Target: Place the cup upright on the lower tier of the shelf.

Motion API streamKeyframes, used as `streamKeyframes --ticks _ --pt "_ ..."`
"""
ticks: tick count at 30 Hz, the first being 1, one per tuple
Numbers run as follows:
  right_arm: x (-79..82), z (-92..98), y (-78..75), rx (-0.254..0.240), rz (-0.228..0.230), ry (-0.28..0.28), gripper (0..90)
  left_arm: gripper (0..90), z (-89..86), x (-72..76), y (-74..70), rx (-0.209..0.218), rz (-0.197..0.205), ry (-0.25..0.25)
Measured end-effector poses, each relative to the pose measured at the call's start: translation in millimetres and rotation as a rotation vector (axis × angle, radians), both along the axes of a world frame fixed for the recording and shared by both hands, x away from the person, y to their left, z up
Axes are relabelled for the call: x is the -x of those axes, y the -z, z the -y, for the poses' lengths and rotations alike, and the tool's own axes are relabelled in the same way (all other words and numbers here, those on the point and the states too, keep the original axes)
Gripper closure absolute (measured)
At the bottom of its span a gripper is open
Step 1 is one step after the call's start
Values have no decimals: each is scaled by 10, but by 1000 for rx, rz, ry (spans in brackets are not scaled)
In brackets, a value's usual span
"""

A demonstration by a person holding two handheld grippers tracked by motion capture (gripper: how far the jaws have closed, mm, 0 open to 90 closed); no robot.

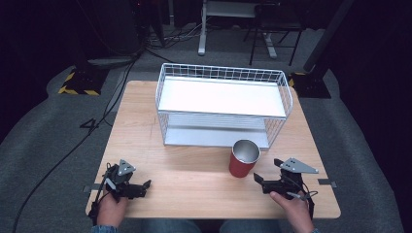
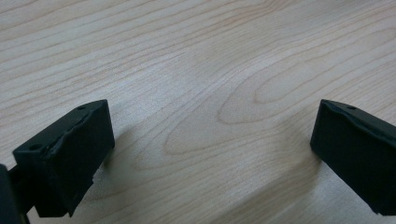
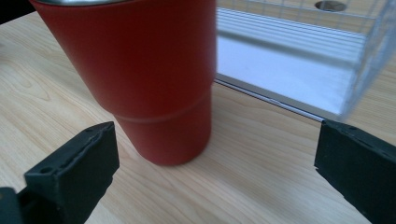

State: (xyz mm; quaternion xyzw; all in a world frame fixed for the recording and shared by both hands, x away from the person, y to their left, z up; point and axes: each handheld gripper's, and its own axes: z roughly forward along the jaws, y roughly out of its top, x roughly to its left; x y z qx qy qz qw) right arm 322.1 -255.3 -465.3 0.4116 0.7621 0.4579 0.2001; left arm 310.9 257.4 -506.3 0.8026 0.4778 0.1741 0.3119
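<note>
the red cup (image 1: 244,158) stood upright on the wooden table (image 1: 194,179), just in front of the white wire shelf rack (image 1: 223,104) and near its right end, its steel mouth open to the ceiling. your right gripper (image 1: 266,175) sat just beside it on the right, jaws spread wide with nothing between them; in the right gripper view the cup (image 3: 140,79) loomed close, left of centre, not yet inside the gap. your left gripper (image 1: 141,187) rested low at the table's near left corner, well apart from the cup, jaws likewise wide and empty over bare wood grain.

to do the reach well, you probably wanted to shift the right gripper until the cup sat squarely between the jaws, keep them level, and take the wall below the faint ridge, where the taper is narrower. closing off-centre would likely have nudged or tipped it toward the rack.

no brand, label or writing could be read on the cup, the rack or the grippers.
</note>
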Motion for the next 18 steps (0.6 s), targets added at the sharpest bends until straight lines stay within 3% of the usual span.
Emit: streamKeyframes --ticks 6,18 --pt "-66 -127 68 -13 -15 -9 2 1 2 0 2 4 -1 -2" --pt "-194 -432 237 10 -27 -53 2 1 1 -4 1 7 -6 -2"
